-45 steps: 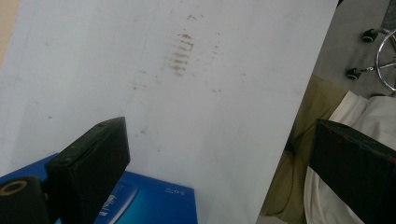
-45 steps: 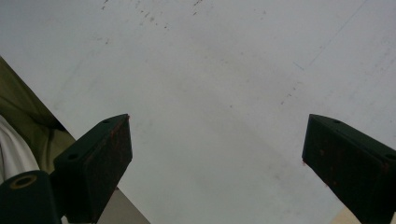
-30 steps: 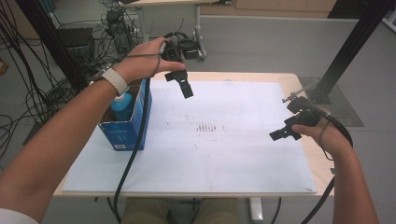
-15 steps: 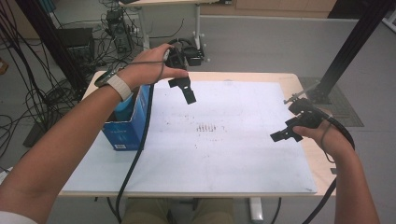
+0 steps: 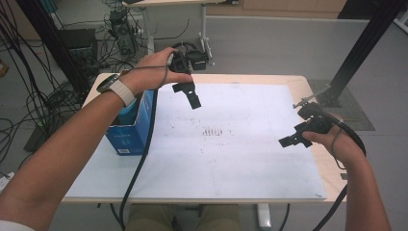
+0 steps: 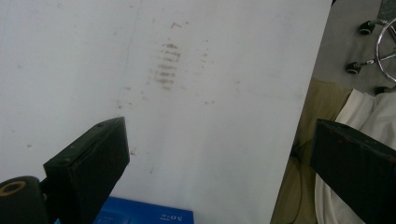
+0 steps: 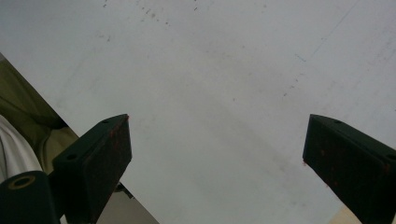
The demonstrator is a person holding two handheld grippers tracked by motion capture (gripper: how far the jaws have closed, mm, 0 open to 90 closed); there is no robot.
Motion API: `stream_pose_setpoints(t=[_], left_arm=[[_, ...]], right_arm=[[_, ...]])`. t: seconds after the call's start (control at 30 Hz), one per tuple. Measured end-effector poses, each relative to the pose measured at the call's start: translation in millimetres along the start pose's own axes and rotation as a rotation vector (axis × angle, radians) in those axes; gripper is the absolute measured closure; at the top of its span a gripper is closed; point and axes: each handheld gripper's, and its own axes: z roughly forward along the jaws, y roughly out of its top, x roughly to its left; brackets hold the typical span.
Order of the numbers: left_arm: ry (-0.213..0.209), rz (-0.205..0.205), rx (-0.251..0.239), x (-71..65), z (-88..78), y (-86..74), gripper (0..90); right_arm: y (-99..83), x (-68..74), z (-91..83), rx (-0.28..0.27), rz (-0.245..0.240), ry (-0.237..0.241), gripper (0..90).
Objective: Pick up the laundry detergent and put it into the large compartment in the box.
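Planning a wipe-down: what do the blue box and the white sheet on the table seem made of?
Blue box: likely printed cardboard, with thin folded walls and an open top. White sheet: looks like matte paper or thin board, flat, without glare, with brownish smudges marking it.

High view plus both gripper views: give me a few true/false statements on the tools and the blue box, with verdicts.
1. Both tools are open with nothing between the jaws. True: the left tool and the right tool each show two jaws wide apart over the white mat.
2. The blue box stands at the mat's right edge. False: it stands at the left edge, under the left forearm.
3. The right tool rests flat on the mat. False: the right hand holds it above the mat's right edge.
4. A patch of brownish marks lies near the middle of the mat. True.
5. The left tool holds the blue box. False: it is held up over the mat's far left part, empty.
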Motion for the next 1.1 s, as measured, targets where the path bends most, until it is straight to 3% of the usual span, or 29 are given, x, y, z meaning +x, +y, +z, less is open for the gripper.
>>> stream_pose_setpoints(t=[1.1], left_arm=[[0.004, -0.010, 0.004, 4.3, 6.1, -3.5, 5.6]], right_arm=[[-1.6, -2.0, 1.2, -0.002, 0.001, -0.001, 7.5]])
